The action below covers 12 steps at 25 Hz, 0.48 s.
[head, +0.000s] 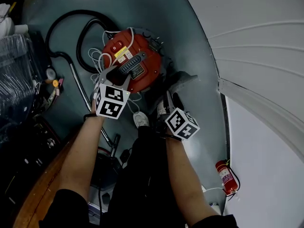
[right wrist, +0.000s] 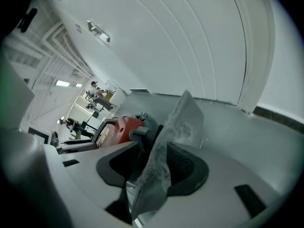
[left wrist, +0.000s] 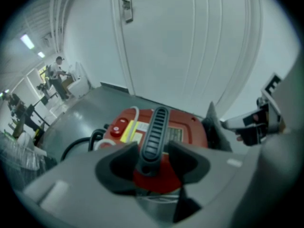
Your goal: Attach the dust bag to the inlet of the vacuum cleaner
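Head view, vacuum cleaner (head: pixel 135 51): we see a round red body lying on the grey floor (head: pixel 190 37), with a black ribbed handle (head: pixel 132 63) across its top.
Head view, writing: a yellow label (head: pixel 124 54) and a pale plate label (head: pixel 138 72) sit on the red lid, and we can read neither. The gripper cubes carry only black-and-white square markers.
Head view, dust bag (head: pixel 184 82): a grey crumpled sheet just beside the cleaner's right edge, off the lid.
Head view, grippers: the left gripper (head: pixel 116 77) reaches onto the handle; the right gripper (head: pixel 167 102) points at the bag.
Head view, surroundings: a black hose (head: pixel 71 23), a white cord (head: pixel 100 58) and a red fire extinguisher (head: pixel 227 177) by the wall.

Left gripper view, tool: the left gripper (left wrist: pixel 153 152) has its jaws apart on either side of the handle's (left wrist: pixel 156 132) near end; we see no firm pinch.
Left gripper view, labels: the yellow label (left wrist: pixel 127 132) and the plate label (left wrist: pixel 175 134) are too blurred to read.

Right gripper view, tool: the right gripper (right wrist: pixel 156 167) stands wide open, with the bag upright between its jaws, unclamped.
Right gripper view, dust bag (right wrist: pixel 185 120): thin, grey, wrinkled, faintly translucent, its top corner rising above the jaws.
Right gripper view, vacuum cleaner (right wrist: pixel 118 131): behind and left of the bag.
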Available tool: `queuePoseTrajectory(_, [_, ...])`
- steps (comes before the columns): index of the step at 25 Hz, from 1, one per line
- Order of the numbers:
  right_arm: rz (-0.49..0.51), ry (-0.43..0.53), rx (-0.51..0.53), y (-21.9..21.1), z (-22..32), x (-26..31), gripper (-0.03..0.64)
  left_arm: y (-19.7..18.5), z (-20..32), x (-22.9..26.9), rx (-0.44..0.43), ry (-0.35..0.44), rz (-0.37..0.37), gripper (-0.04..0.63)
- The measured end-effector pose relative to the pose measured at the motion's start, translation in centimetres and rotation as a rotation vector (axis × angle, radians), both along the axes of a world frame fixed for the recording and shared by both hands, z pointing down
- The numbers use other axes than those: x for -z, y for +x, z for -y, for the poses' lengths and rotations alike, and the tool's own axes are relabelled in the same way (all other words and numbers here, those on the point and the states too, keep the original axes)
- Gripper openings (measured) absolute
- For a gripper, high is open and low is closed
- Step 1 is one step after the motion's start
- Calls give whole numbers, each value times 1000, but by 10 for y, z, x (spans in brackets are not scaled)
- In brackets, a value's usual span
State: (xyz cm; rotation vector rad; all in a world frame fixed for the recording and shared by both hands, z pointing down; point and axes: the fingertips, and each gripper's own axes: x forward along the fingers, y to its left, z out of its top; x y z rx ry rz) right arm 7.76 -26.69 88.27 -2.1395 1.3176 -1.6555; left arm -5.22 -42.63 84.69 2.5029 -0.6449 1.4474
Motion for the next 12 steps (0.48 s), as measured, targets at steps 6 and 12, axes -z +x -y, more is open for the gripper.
queuePoseTrajectory(6, [-404,-34,219,18,-2,56,-2,-8,1,37,108,53,-72,184])
queuePoseTrajectory(12, [-500,5,335,6,13,111,-3,-17,-15,93,274,-37,-208,-2])
